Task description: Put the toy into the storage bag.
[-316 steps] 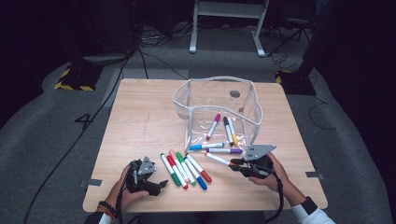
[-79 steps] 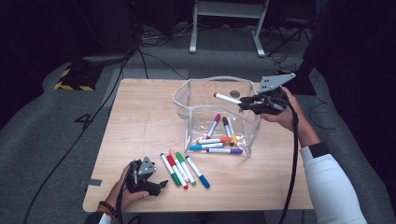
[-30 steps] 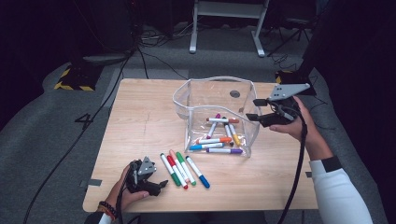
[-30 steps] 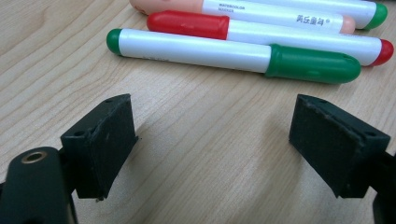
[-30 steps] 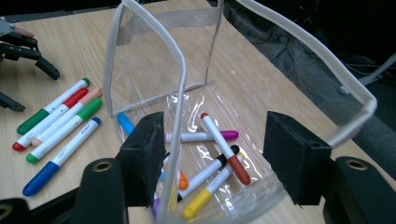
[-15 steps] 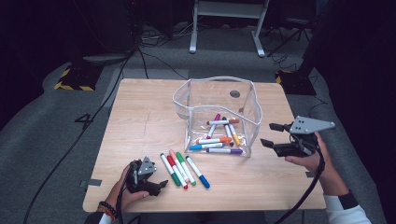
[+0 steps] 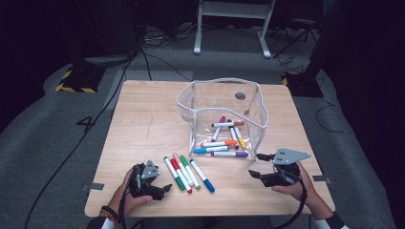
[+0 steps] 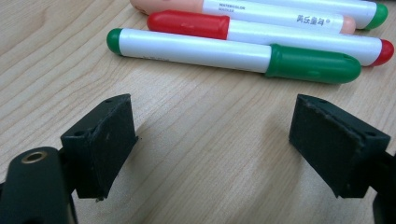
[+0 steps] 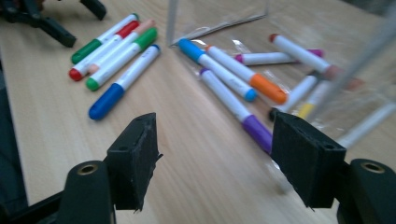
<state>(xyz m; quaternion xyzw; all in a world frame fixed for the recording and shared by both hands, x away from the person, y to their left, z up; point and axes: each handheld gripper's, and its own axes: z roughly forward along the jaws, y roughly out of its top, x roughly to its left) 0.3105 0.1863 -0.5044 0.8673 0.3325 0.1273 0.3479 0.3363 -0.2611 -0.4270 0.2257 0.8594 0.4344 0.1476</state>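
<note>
- The right hand-held gripper is hovering low over the front right part of the light wooden table, its jaws having just been opening, and they are standing wide apart with nothing between them.
- Just ahead of it, a clear plastic pouch with a zip rim is standing open on the table, holding several felt-tip markers; a purple-capped one is lying nearest the front wall, with a blue one and an orange one just behind it.
- A row of four loose white markers is lying on bare wood near the front edge: green-capped, red-capped, peach-ended and blue-capped, side by side and touching.
- The left hand-held gripper is resting at the front left, just beside that row, its jaws open and empty, pointing at the green-capped marker.
- In the right gripper view, the purple-capped marker is sitting between the spread jaws, farther off.
</note>
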